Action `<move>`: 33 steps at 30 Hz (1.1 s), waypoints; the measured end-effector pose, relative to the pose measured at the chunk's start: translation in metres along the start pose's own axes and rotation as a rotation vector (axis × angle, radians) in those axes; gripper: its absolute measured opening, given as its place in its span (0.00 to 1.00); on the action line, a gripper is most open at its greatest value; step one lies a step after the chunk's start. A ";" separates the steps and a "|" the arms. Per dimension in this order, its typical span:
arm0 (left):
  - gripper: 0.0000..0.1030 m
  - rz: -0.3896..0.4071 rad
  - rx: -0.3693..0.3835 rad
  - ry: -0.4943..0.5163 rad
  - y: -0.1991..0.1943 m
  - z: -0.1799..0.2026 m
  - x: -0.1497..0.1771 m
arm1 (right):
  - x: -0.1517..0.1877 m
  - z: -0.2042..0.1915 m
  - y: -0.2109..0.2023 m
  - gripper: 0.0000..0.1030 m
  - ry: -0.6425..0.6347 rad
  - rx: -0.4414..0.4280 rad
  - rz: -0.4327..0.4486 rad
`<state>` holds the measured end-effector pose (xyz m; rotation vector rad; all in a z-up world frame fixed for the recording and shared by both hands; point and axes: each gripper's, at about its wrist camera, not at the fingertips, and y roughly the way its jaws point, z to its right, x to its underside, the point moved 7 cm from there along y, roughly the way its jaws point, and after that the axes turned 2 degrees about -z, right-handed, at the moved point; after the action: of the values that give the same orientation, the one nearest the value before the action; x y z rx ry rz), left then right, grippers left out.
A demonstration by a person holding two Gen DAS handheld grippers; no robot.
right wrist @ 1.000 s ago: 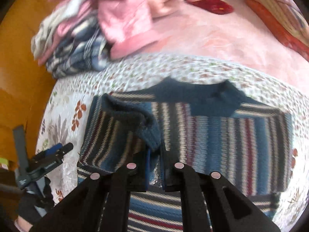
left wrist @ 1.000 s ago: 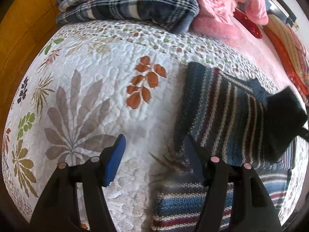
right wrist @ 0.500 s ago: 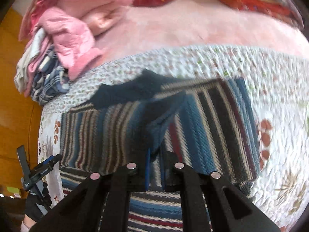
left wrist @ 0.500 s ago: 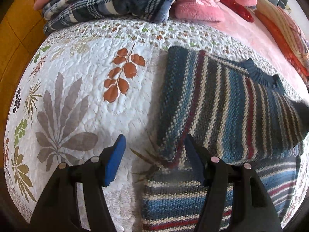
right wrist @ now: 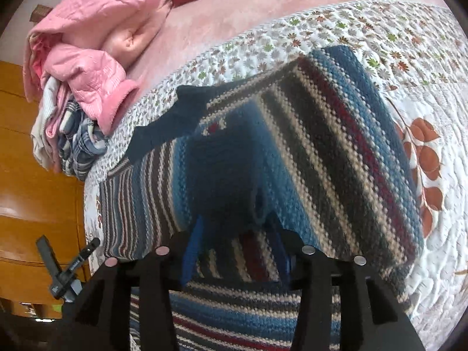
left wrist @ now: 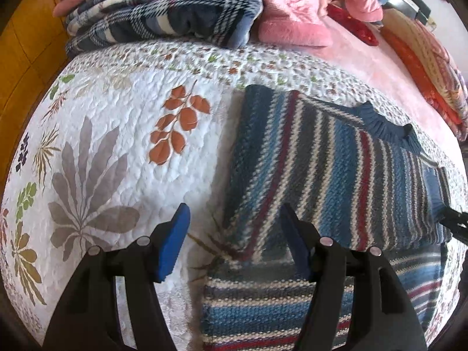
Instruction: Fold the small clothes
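Two grippers work over one striped sweater (left wrist: 336, 175) on a bed. From its own camera, the left gripper (left wrist: 234, 239) stands wide, nothing between its blue pads (left wrist: 172, 242), and the sweater's near folded corner lies just ahead of it, between the two fingers. Its left finger hangs over the bare quilt (left wrist: 117, 146), its right finger over the knit. From the other camera, the right gripper (right wrist: 234, 248) is parted too; a dark blue ribbed fold of the sweater (right wrist: 228, 181) bunches just ahead of and between its fingers, though I cannot tell whether either pad touches it. Beyond that fold the striped body spreads to the right, with the dark collar (right wrist: 178, 117) farther ahead and left. Far ahead of both grippers lies a pile of pink clothes (right wrist: 87, 52) on plaid clothes (left wrist: 163, 17). Low at the left of the right gripper's view, the left gripper (right wrist: 67, 269) shows against a wooden panel (right wrist: 35, 190).
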<state>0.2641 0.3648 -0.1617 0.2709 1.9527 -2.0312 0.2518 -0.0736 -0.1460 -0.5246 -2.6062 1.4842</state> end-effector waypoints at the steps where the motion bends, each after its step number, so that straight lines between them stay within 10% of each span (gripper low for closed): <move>1: 0.62 -0.006 0.001 0.019 0.002 0.003 0.002 | -0.001 0.001 0.002 0.45 -0.008 0.005 -0.003; 6: 0.63 -0.050 -0.026 0.077 0.018 0.012 0.012 | 0.001 -0.006 0.010 0.09 -0.040 0.012 -0.004; 27: 0.67 -0.089 0.002 0.052 -0.001 0.015 0.025 | 0.032 0.034 -0.032 0.20 -0.013 0.252 0.012; 33: 0.71 -0.079 0.044 0.088 -0.058 0.025 0.064 | 0.083 0.033 -0.091 0.23 0.015 0.129 0.071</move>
<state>0.1864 0.3356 -0.1278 0.3016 2.0023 -2.1483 0.1435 -0.1148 -0.0927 -0.6177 -2.4837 1.6493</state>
